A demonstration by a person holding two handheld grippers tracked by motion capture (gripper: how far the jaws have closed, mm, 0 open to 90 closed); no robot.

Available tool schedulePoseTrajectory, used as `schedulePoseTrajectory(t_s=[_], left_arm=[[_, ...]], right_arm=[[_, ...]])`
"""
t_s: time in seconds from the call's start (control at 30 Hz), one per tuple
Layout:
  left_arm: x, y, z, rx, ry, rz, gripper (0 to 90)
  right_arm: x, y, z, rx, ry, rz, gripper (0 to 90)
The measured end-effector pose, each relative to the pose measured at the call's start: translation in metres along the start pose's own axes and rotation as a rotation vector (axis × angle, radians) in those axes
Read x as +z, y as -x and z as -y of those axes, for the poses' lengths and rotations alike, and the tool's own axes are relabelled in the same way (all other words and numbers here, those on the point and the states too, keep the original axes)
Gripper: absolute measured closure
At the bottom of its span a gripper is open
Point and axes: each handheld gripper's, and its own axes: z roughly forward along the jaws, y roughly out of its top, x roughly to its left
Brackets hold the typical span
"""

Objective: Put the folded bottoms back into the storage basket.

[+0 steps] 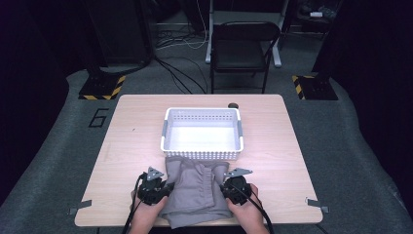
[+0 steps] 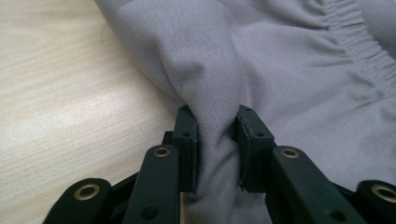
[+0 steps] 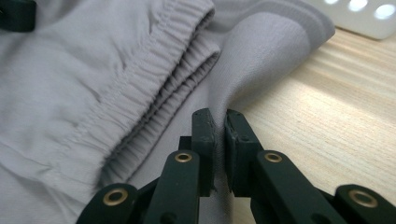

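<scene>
Grey elasticated cloth garment [image 1: 197, 190] on the near middle of the light wooden table [image 1: 131, 146], just near of the white perforated plastic basket [image 1: 202, 153]. Left gripper [image 1: 168, 187] at its left edge, right gripper [image 1: 223, 189] at its right. Black folding chair [image 1: 243, 46] far beyond the table.

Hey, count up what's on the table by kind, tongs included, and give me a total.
Grey garment: 1
White basket: 1
Small dark round thing at the far edge: 1
Tongs, both shut on the garment: 2, left tongs, right tongs
Total: 5
</scene>
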Motion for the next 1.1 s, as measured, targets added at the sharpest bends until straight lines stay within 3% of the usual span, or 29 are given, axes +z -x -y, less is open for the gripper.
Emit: schedulePoseTrajectory(t_s=[0.23,0.5,0.8,0.97,1.0,1.03,1.1], left_arm=[[-0.007,0.007,-0.003,0.013,0.011,0.005,74.4],[-0.017,0.008,-0.008,-0.018,0.036,0.041,74.4],[-0.028,0.009,-0.015,-0.052,0.024,0.084,74.4],[-0.034,0.009,-0.02,-0.057,0.021,0.091,74.5],[-0.034,0.009,-0.02,-0.068,0.033,0.09,74.5],[-0.036,0.01,-0.021,-0.087,0.036,0.096,74.5],[-0.037,0.01,-0.022,-0.091,0.042,0.094,74.5]], right_arm=[[-0.01,0.0,0.0,0.033,0.018,-0.014,83.9],[-0.019,0.002,-0.001,0.049,0.03,-0.047,83.8],[-0.026,0.003,-0.006,0.075,0.005,-0.08,83.9],[-0.034,0.001,-0.012,0.065,0.007,-0.089,84.0],[-0.037,0.0,-0.014,0.085,0.004,-0.087,84.0],[-0.038,0.001,-0.015,0.072,0.012,-0.087,84.0],[-0.042,0.001,-0.017,0.081,0.013,-0.091,84.0]])
